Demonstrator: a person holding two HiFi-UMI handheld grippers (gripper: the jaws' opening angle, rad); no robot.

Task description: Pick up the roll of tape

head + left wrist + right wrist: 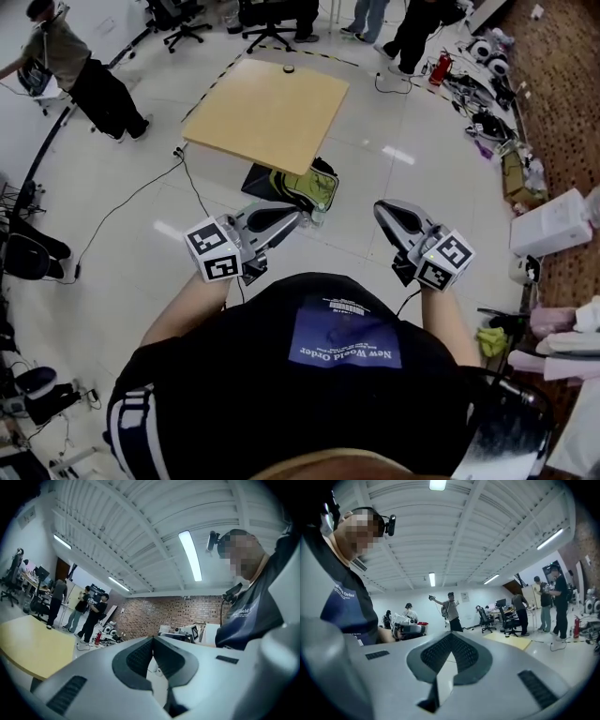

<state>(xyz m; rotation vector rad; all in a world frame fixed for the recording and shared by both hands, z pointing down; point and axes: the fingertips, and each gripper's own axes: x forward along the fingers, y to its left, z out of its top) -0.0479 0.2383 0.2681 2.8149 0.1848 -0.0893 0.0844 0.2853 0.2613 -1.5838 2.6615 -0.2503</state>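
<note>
The roll of tape [288,67] is a small dark ring at the far edge of a square wooden table [267,112], a few steps ahead of me. Both grippers are held level in front of my chest, well short of the table. In the head view my left gripper [298,217] and my right gripper [380,208] point inward toward each other. The left gripper [153,638] has its tips together with nothing between them. So does the right gripper [451,634]. The table shows as a yellow slab [28,648] at the left gripper view's left and far off [513,641] in the right gripper view.
A green and black bag [305,186] lies on the floor at the table's near side. Cables [131,202] run across the white floor. Office chairs [272,23] and several people stand beyond the table. Boxes and gear [553,225] crowd the right side.
</note>
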